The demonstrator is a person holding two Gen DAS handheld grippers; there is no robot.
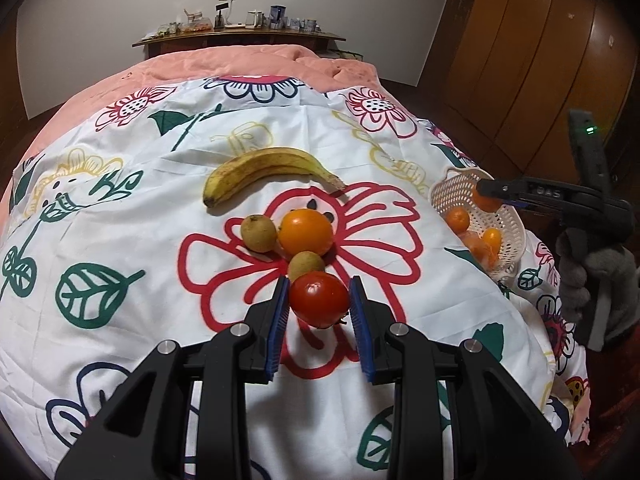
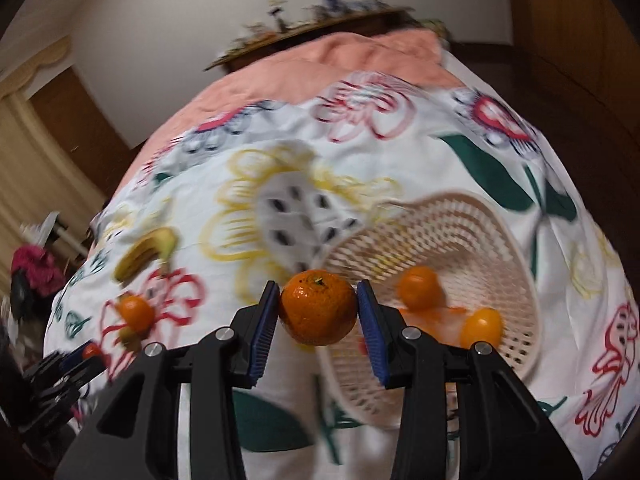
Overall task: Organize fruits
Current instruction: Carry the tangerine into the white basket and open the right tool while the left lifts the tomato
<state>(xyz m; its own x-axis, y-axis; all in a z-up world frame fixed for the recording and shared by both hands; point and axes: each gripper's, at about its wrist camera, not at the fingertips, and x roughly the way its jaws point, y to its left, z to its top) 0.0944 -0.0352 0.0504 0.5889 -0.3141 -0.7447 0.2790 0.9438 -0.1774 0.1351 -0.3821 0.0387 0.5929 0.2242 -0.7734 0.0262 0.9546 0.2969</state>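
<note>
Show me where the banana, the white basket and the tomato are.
banana (image 1: 264, 168): left wrist view, middle of its peel.
white basket (image 2: 460, 224): right wrist view, its far slatted wall.
tomato (image 1: 319, 299): left wrist view, its front skin, between the left tongs' pads.

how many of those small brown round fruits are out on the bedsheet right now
2. One small brown fruit sits left of the big orange; the other lies between that orange and the tomato in the left gripper. More may be hidden.

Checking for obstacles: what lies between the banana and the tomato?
In the left wrist view, an orange and two brownish fruits lie between banana and tomato.
</note>
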